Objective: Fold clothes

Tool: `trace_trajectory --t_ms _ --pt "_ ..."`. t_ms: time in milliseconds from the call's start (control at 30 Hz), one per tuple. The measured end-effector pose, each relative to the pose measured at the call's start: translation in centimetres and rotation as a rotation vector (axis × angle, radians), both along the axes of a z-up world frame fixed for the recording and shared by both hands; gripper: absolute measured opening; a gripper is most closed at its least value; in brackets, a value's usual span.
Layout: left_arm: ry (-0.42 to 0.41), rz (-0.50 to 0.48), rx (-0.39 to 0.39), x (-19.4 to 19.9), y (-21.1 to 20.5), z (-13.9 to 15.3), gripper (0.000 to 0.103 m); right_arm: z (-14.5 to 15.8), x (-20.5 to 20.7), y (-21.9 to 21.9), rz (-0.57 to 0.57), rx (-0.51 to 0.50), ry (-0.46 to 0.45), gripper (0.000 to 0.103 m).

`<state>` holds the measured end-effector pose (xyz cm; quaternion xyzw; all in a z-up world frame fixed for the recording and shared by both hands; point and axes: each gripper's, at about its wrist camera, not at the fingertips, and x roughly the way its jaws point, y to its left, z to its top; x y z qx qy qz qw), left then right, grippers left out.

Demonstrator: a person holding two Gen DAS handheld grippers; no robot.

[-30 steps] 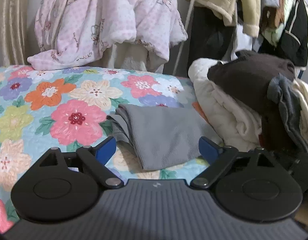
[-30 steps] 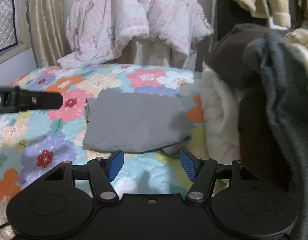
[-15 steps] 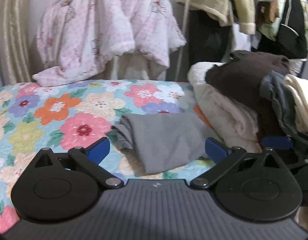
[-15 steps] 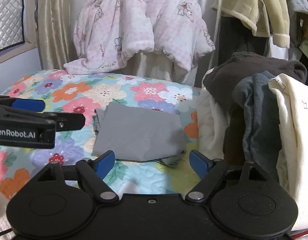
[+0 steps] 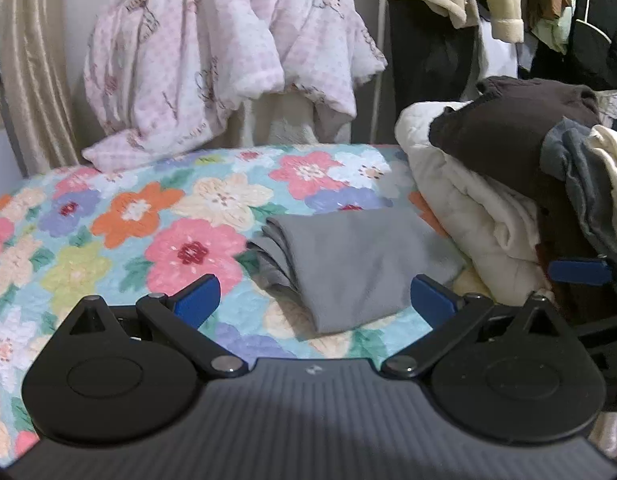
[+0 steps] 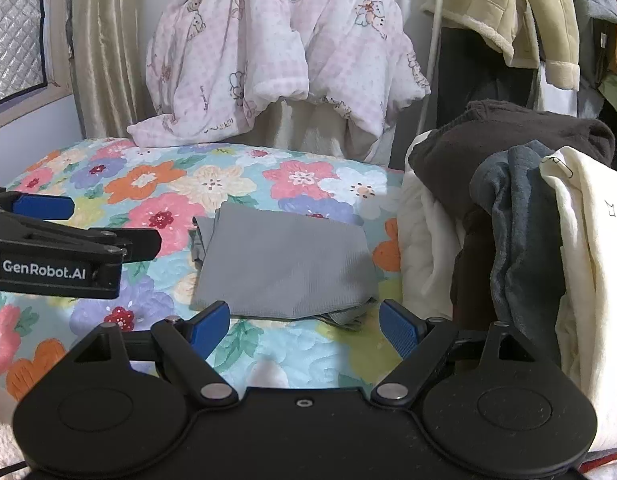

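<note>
Folded grey ribbed-knit garment (image 6: 284, 264): lying flat as a neat rectangle on the floral quilted bedspread (image 6: 156, 184), centre, seemingly finished and set down clear of the heap. Unfolded pile of brown, slate-grey and cream garments (image 6: 520, 208): sitting just right of it, likely awaiting folding. Left gripper (image 5: 314, 300): hovering near the grey piece's near edge, fingers spread wide, pinching nothing. Right gripper (image 6: 304, 326): likewise hovering, fingers fully spread, empty. Pink checked padded robe (image 6: 268, 48): hanging at far side.
</note>
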<state>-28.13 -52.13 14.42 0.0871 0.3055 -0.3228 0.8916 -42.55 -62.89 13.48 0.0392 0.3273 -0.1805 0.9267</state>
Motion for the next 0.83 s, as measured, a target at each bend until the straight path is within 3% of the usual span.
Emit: trace_trajectory --t_ms 367,833 --pt "0.102 0.014 0.000 1.4 0.2 -0.7 0.103 -0.2 0.4 0.2 0.011 0.000 0.026 0.086" --pt "0.084 0.050 0.000 1.6 0.4 -1.2 0.103 -0.5 1.6 0.0 -0.017 0.014 0.042 0.086"
